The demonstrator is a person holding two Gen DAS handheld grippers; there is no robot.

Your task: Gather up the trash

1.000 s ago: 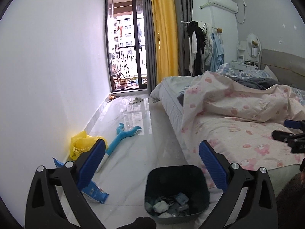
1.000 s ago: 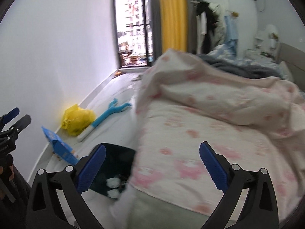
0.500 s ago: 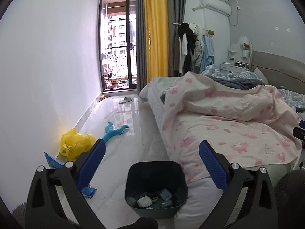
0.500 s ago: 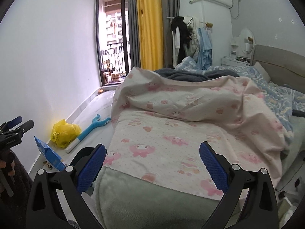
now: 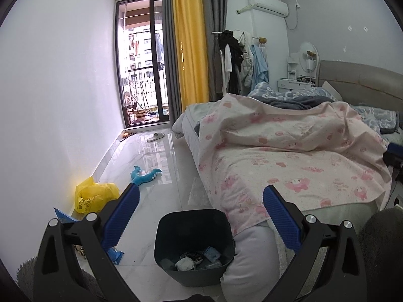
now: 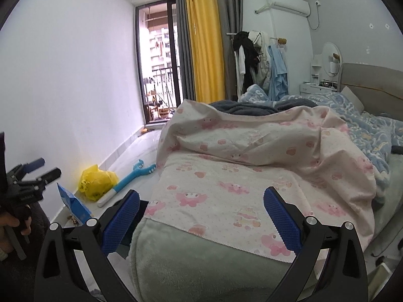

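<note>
1. The left gripper (image 5: 200, 222) has its jaws wide apart and nothing between them; its blue pads (image 5: 282, 217) frame the scene.
2. Just ahead of and below the gap between the left jaws stands a dark bin (image 5: 192, 239) on the floor (image 5: 156, 196), against the bed's foot corner. It holds crumpled white paper, a dark wrapper and a small blue packet at its bottom.
3. Behind the left jaw's left pad lies a blue packet (image 5: 114, 253), partly hidden, by the wall (image 5: 58, 88). In the right wrist view the same packet (image 6: 74, 205) stands tilted against the wall, left of that gripper's left pad.
4. Beyond it, a yellow bag (image 5: 94, 196) sits crumpled at the wall base.
5. Further ahead, a blue toy (image 5: 144, 175) with a long handle lies on the floor, between wall and bed.
6. The right gripper (image 6: 201, 222) also has its jaws wide apart and empty; it is raised over the bed's foot end, with the pink sheet (image 6: 252, 171) filling the gap between the pads.
7. At the far left of the right wrist view, a hand (image 6: 13, 222) grips the left gripper's handle.
8. Far ahead of both: a slipper (image 5: 156, 137), the balcony door (image 5: 144, 75) and a yellow curtain (image 5: 191, 45).
</note>
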